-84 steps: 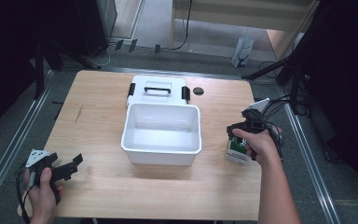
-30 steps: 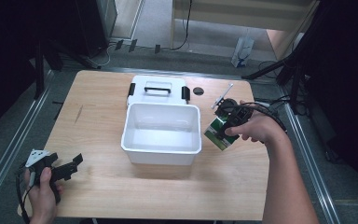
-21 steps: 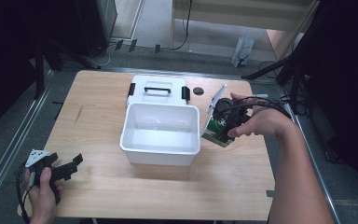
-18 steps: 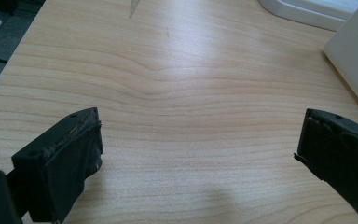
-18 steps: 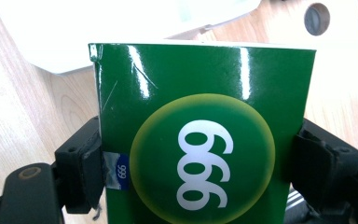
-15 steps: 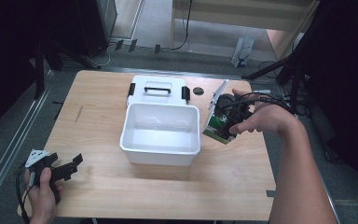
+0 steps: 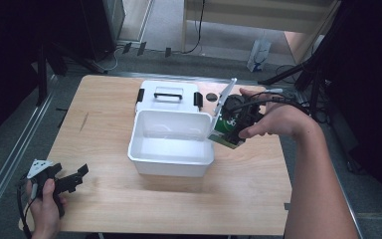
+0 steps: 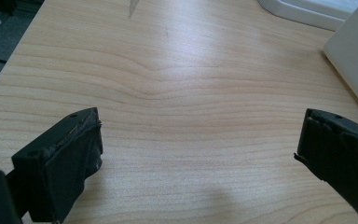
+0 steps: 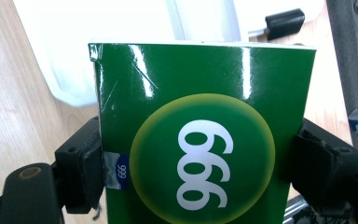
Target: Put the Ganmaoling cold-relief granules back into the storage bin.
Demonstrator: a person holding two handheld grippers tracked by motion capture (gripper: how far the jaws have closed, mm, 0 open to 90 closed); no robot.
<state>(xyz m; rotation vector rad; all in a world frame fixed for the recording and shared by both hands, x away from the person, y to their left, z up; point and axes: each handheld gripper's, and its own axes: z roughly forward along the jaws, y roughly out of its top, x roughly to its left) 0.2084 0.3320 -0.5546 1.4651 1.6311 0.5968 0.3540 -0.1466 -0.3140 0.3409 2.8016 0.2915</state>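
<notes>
My right gripper [image 7: 231, 130] clamps the green box [image 9: 200, 135] over the bin's [image 7: 171, 158] right rim; left gripper [image 7: 72, 179] wide, near table's [image 7: 104, 114] front-left corner.

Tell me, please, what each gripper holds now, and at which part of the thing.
The right gripper is shut on the green box, its jaws pressing on the box's two opposite narrow sides. The left gripper holds nothing; its jaws stand open over the table.
</notes>
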